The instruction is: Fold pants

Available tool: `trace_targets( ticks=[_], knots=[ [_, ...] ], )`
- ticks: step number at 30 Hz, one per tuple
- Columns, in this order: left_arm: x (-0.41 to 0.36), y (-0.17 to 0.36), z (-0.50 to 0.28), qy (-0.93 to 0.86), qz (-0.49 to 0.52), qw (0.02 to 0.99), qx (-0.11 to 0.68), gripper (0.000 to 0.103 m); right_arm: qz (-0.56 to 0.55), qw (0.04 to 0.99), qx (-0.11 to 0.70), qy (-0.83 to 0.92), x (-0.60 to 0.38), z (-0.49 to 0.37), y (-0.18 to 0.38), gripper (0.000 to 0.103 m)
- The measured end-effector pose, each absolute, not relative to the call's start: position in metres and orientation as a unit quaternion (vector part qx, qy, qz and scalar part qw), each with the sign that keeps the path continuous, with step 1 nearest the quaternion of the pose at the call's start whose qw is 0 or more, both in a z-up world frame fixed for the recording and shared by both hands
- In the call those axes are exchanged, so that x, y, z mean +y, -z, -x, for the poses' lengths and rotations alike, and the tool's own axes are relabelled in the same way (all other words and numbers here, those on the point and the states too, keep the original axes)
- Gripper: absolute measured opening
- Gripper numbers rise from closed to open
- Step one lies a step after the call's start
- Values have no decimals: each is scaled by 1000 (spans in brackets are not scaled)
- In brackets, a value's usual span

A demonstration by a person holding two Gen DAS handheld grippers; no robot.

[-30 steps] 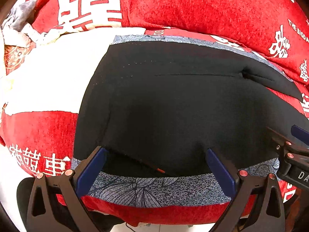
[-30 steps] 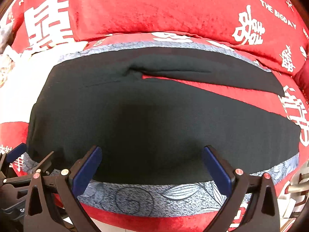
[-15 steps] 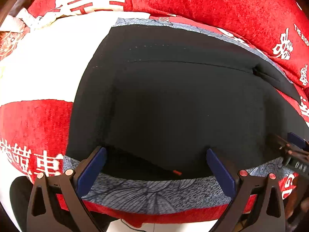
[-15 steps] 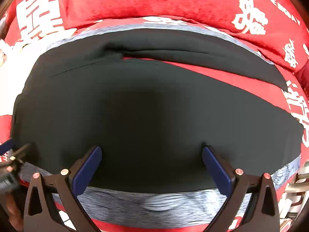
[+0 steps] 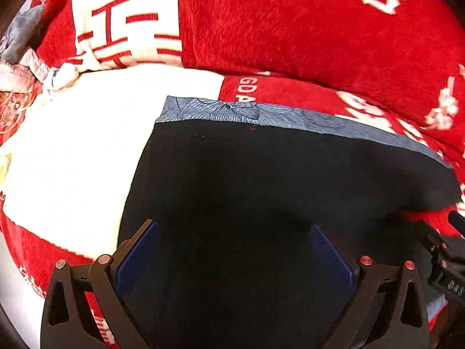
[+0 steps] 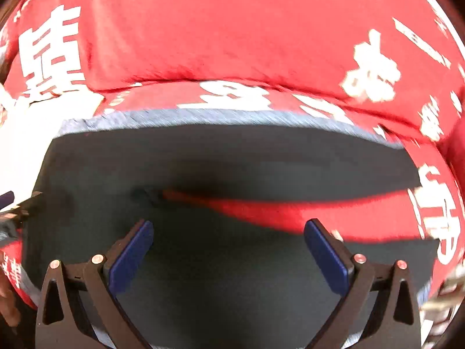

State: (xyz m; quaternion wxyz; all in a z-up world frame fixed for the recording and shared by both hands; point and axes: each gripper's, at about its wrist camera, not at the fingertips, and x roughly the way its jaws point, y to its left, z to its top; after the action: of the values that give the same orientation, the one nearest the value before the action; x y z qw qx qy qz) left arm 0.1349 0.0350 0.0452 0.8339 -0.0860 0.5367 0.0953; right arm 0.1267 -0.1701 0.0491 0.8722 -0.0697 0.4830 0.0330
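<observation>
Black pants (image 5: 261, 192) lie flat on a grey-blue patterned cloth (image 5: 221, 110) over a red sofa seat. My left gripper (image 5: 234, 251) is open, low over the waist end, with black fabric showing between its blue pads (image 5: 136, 250). In the right wrist view the pants (image 6: 221, 157) split into two legs with a red gap (image 6: 290, 209) between them. My right gripper (image 6: 229, 254) is open over the near leg, its right pad (image 6: 328, 257) beside the gap. Each gripper shows at the other view's edge: the right gripper (image 5: 441, 258) and the left gripper (image 6: 14, 209).
A red cushion with white characters (image 5: 290, 29) rises behind the seat. A white patch of cover (image 5: 72, 160) lies left of the pants. Crumpled light fabric (image 5: 26, 64) sits at the far left. The patterned cloth edge (image 6: 203, 116) runs along the pants' far side.
Both grippers have moved forward over the pants, so the near edge of the fabric has dropped out of view below the fingers. The legs' gap now lies close to my right gripper.
</observation>
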Motion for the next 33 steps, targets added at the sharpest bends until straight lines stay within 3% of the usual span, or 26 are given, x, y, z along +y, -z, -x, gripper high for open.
trace_targets(
  ticks=[7, 13, 20, 24, 33],
  knots=[
    [41, -5, -162, -98, 103, 805, 575, 103, 69, 846, 524, -67, -152, -179, -13, 103],
    [61, -21, -157, -98, 88, 825, 550, 103, 27, 844, 532, -59, -191, -187, -16, 103],
    [43, -1, -161, -78, 66, 834, 541, 103, 107, 854, 467, -204, -153, -200, -57, 103],
    [41, 0, -147, -77, 60, 862, 498, 103, 187, 816, 475, -271, -127, -224, -42, 103],
    [44, -4, -142, -82, 71, 875, 471, 103, 223, 726, 522, -389, -91, -283, -6, 103]
  ],
)
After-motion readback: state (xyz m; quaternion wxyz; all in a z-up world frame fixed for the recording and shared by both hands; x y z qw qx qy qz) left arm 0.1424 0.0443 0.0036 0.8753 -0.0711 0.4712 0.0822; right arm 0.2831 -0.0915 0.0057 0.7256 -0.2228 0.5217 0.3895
